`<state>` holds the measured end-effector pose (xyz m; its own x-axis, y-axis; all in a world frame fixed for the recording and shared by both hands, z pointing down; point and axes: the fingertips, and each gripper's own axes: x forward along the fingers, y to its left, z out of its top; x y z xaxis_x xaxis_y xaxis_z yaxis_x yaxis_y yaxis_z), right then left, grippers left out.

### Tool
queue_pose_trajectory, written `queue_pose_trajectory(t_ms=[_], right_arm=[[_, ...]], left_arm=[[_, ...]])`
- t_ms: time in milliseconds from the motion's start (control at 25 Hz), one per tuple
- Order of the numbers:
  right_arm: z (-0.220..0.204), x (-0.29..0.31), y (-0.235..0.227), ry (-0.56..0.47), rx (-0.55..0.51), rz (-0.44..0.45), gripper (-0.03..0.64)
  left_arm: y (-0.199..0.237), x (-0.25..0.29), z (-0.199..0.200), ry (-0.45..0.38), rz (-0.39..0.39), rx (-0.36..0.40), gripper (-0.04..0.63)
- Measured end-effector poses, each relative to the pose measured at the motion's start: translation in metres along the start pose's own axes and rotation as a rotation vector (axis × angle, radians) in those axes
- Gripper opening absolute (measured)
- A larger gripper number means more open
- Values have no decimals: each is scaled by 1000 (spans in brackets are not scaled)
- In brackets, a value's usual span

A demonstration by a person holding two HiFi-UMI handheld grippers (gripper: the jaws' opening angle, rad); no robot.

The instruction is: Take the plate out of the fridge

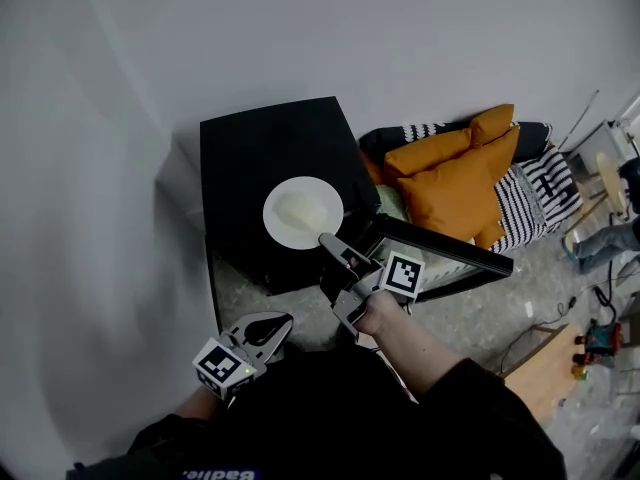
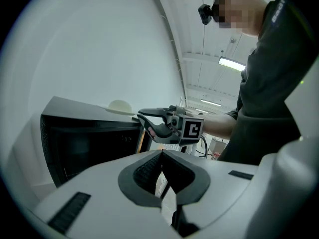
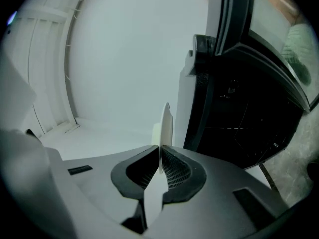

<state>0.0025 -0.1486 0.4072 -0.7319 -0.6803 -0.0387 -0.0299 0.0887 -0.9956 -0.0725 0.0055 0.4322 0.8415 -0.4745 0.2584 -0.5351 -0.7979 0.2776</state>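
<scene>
A white plate [image 1: 300, 211] with a pale mound on it lies level over the top of the small black fridge [image 1: 260, 138]. My right gripper [image 1: 330, 240] is shut on the plate's near right rim. In the right gripper view the plate [image 3: 166, 126] runs edge-on between the pads of that gripper [image 3: 160, 156]. The left gripper view shows the plate [image 2: 119, 107] at the fridge's [image 2: 84, 138] top edge, held by the right gripper [image 2: 144, 116]. The fridge door [image 1: 450, 253] stands open to the right. My left gripper [image 1: 268, 330] hangs low in front of the fridge, shut and holding nothing.
Orange cushions [image 1: 455, 168] and a striped cushion [image 1: 540, 188] lie to the right of the fridge. A pale wall runs behind and to the left. A wooden board [image 1: 545, 368] and cables lie on the floor at the lower right.
</scene>
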Motion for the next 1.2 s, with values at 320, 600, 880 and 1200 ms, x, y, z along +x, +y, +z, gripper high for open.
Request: queue_pose_trajectory(t_ms=[320, 600, 880, 1200], right_arm=[[13, 15, -22, -75, 58, -30, 20], [24, 28, -32, -118, 96, -70, 20], [26, 34, -36, -141, 119, -116, 20], [27, 40, -25, -128, 124, -63, 110]], left_arm=[[2, 6, 1, 6, -5, -6, 5], [5, 9, 1, 10, -4, -29, 5], [5, 11, 3, -1, -3, -56, 5], [0, 6, 2, -22, 3, -84, 5]])
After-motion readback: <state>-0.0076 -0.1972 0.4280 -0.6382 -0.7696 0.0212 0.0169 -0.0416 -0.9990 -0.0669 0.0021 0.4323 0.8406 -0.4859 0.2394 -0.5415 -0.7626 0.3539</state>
